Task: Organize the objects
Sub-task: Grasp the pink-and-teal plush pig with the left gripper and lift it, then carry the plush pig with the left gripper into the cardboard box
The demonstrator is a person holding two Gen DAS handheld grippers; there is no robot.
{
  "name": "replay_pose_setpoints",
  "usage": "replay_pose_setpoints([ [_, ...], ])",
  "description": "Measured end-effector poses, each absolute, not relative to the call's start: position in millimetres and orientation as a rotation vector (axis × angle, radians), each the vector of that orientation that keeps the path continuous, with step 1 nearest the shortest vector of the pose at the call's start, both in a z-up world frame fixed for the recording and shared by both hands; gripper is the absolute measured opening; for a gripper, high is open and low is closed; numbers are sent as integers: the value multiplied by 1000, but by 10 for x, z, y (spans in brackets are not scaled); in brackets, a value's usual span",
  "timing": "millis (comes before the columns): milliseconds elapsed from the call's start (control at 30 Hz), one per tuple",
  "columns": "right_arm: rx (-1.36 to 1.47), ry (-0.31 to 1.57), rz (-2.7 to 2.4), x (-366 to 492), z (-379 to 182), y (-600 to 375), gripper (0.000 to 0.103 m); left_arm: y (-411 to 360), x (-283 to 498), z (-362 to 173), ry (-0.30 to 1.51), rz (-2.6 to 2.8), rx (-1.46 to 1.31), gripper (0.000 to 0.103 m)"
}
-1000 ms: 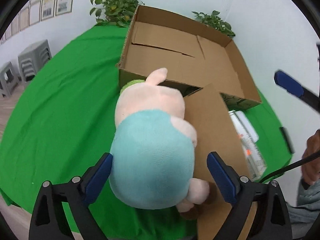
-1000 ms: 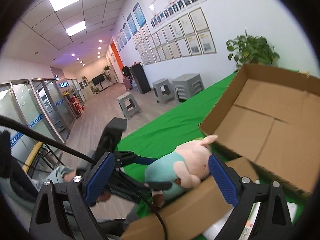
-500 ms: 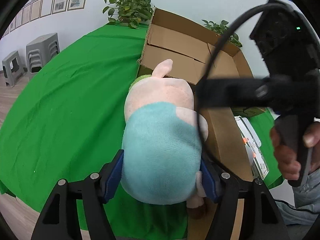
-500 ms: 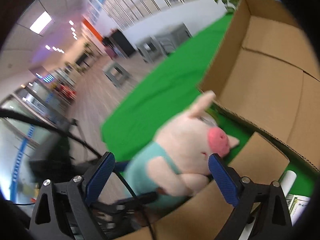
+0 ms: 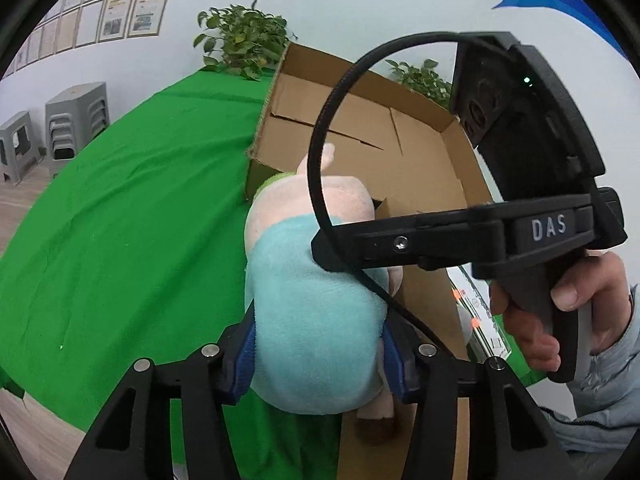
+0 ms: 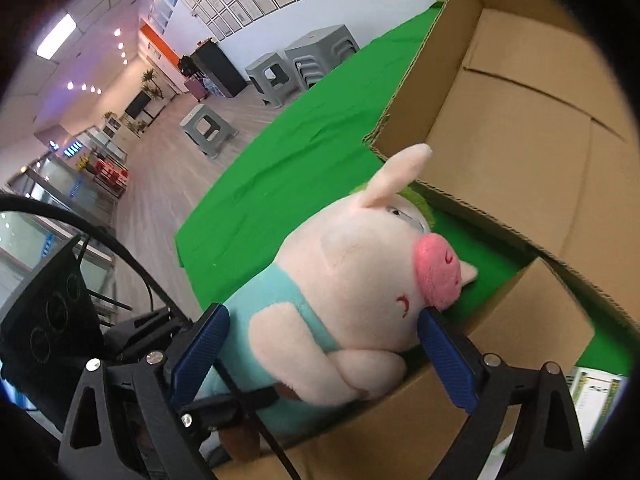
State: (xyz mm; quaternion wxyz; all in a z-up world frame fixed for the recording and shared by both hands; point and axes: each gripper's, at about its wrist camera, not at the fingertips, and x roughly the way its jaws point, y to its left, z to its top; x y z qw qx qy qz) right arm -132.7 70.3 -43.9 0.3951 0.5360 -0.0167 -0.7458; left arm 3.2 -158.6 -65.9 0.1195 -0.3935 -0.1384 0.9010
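The left claw [image 5: 318, 354] is pinching the pig [image 5: 316, 312] by its teal-clad body, one blue pad pressed into each flank. The pig points head-first away from this claw, toward the box [image 5: 416, 152], its ear standing up at the box's near wall. Its lower end and one foot overhang the near flap [image 5: 424, 292], which lies flat beside the box on the green table [image 5: 120, 220].

From the right wrist view the pig [image 6: 352, 292] lies between the fingers of the right claw [image 6: 324, 356], which is spread wide. The right pad sits just under the pink snout, close to or touching the cheek; whether it touches cannot be told. The left pad stands apart from the teal back. The pig's head faces right, toward the box [image 6: 520, 128], with a strip of green table [image 6: 300, 160] between snout and box wall. The flap [image 6: 536, 320] lies under and beside the pig's arms.

In the left wrist view, the right hand [image 5: 560, 316] grips its claw's handle above the flap. Some printed packs [image 5: 484, 312] lie on the table beyond the flap.
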Motion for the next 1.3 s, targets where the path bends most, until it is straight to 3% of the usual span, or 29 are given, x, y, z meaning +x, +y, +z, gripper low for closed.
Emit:
replay_pose_setpoints([
  [333,1274,-203,-1832,-1351,-128,772,94,-1606,266,-167,-330,2774,-969,47],
  [567,1057,-236,-1986,-1226,359,1100,74,-1356,188,355,-176,2805,-825,47],
  [767,815,-225,-2156,-1237,909,1449,63,-943,-67,976,-8,2797,-651,47],
  [1300,399,-143,-2342,-1834,1817,1553,57,-93,-862,2654,143,2784,-284,47],
])
